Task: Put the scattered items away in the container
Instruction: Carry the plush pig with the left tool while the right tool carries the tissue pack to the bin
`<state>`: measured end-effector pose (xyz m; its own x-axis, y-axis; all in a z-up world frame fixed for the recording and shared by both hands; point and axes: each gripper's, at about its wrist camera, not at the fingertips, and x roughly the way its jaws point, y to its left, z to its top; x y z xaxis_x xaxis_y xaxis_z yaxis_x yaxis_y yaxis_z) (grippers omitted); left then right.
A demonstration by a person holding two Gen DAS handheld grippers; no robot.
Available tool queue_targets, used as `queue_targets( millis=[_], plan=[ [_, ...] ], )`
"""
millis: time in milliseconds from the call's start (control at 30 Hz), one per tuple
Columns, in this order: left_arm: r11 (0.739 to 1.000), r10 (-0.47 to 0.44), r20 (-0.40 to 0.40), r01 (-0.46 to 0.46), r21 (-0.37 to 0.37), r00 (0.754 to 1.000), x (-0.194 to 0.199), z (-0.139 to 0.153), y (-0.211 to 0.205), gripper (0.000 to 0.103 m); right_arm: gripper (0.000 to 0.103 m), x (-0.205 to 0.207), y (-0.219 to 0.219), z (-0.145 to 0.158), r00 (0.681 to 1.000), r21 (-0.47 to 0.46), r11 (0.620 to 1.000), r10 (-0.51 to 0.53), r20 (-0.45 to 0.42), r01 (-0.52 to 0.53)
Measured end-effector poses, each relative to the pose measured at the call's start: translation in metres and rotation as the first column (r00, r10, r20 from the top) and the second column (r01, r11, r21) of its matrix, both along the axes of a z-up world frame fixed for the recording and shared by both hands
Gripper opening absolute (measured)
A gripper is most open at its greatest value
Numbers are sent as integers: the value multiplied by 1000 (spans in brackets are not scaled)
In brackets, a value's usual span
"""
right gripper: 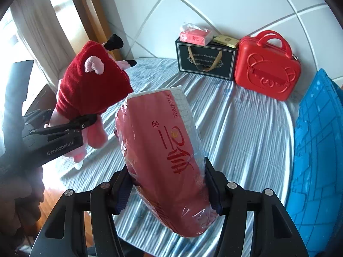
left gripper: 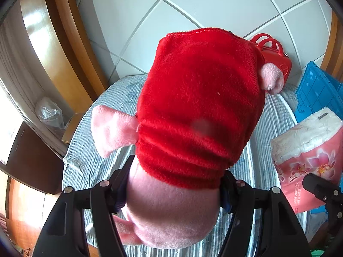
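Note:
My left gripper [left gripper: 172,194] is shut on a pink plush pig in a red dress [left gripper: 193,107] and holds it above the striped bed. The pig also shows in the right wrist view [right gripper: 90,90], held up at the left by the left gripper [right gripper: 85,122]. My right gripper [right gripper: 169,190] is shut on a red pack of tissues [right gripper: 163,150] and holds it above the bed. That pack shows in the left wrist view [left gripper: 306,154] at the right. The blue crate [right gripper: 317,150] stands at the right edge; it also shows in the left wrist view [left gripper: 317,92].
A red bear-face case [right gripper: 268,70] and a black gift box [right gripper: 205,62] stand at the back of the bed against the white wall. A small pink tissue pack [right gripper: 195,35] and a gold box [right gripper: 226,40] lie on the black box. Wooden floor lies left.

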<state>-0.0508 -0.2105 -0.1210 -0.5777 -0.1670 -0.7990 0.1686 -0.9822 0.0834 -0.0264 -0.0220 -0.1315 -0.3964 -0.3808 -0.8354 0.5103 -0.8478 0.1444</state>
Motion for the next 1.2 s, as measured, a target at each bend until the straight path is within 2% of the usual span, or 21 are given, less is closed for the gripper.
queue_targets(
  millis=[267,633,1200],
  plan=[
    [1000,-17,-61,16,-8,998,7,33,27,65,59,4,18,25,999,-40,999,-14,-51,12],
    [998,-38,-92,34,-46,995,11,55,70,65,59,7,45,48,996,-107,994,-12,-89,3],
    [993,-101,-129,91,-82,987,6,79,140,65,59,0,138,79,986,-167,984,-91,-142,66]
  ],
)
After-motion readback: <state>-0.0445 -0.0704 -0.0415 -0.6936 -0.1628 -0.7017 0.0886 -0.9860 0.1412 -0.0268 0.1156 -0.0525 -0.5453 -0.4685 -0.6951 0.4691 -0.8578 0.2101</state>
